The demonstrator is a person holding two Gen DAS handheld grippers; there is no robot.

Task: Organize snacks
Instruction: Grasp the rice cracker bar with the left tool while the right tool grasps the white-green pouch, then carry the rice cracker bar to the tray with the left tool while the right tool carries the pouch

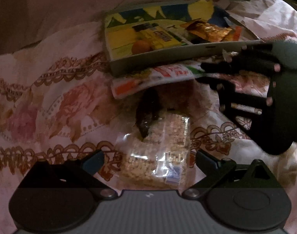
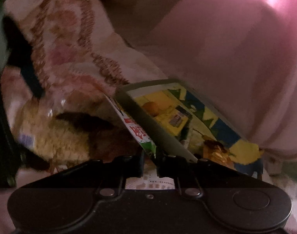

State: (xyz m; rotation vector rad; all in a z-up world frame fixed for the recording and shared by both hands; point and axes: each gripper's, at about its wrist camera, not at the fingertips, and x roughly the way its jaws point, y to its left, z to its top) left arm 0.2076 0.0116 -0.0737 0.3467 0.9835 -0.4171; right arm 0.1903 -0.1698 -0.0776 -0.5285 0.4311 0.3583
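Snacks lie on a bed under a pink floral sheet [image 1: 51, 101]. In the left wrist view, the left tongs [image 1: 148, 160] stand apart, just over a clear bag [image 1: 164, 152] of pale puffed snack that lies between and ahead of the fingers; neither finger can be seen to touch it. A dark packet [image 1: 146, 115] rests against the bag's far end.

Beyond sits a shallow box [image 1: 148, 39] with a yellow and blue printed floor, and a shiny orange wrapper [image 1: 208, 29] lies inside it near the right corner. A white sachet [image 1: 148, 78] with red and green print hangs in front of the box's near wall. The right tongs [image 1: 208, 74] come in from the right and are clamped on the sachet's green end.

The right wrist view shows the same grip: the fingers [image 2: 137, 165] are drawn close on the sachet's green corner [image 2: 148, 146], with the box wall [image 2: 158, 128] just beside it. The clear bag [image 2: 51, 132] lies to the left, blurred.
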